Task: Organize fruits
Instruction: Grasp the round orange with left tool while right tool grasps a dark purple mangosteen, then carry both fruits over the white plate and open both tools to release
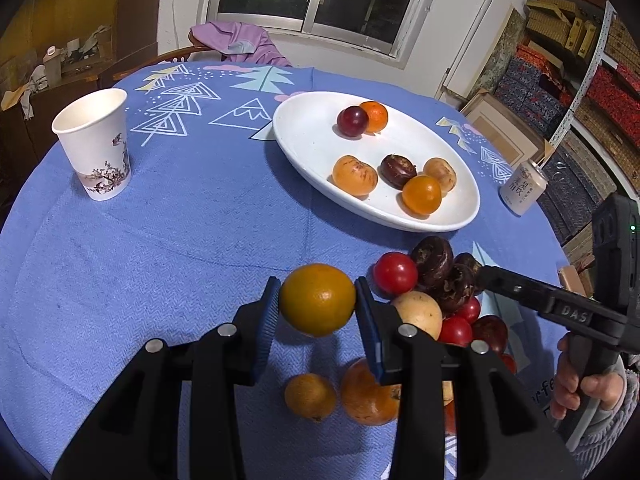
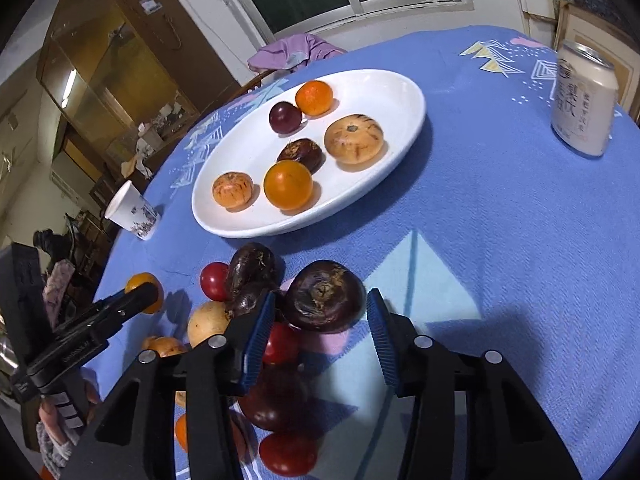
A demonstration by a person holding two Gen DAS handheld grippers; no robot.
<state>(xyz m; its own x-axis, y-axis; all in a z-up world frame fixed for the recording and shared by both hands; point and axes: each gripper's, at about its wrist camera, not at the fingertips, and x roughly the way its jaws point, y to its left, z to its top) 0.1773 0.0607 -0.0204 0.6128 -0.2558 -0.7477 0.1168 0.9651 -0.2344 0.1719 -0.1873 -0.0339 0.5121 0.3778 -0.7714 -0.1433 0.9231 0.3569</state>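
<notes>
— Jaws? 
— Left gripper [image 1: 316, 300] clamps an orange fruit [image 1: 317, 299], low centre; right gripper [image 2: 320, 316] gapes around a dark fruit [image 2: 325, 295].
— Progress? 
— Six on the plate [image 1: 304, 148]; the pile [image 1: 436, 300] remains.

The left gripper [image 1: 317, 300] clamps a yellow-orange fruit [image 1: 317, 299] between its blue pads, lifted above the blue tablecloth [image 1: 180, 240]. Beyond it a white plate [image 1: 312, 148] carries six fruits (orange, dark and tan). A paper cup [image 1: 94, 144] stands far left, a can [image 1: 522, 188] right. The right gripper [image 1: 486, 276] reaches into the loose fruit pile [image 1: 432, 292]
</notes>
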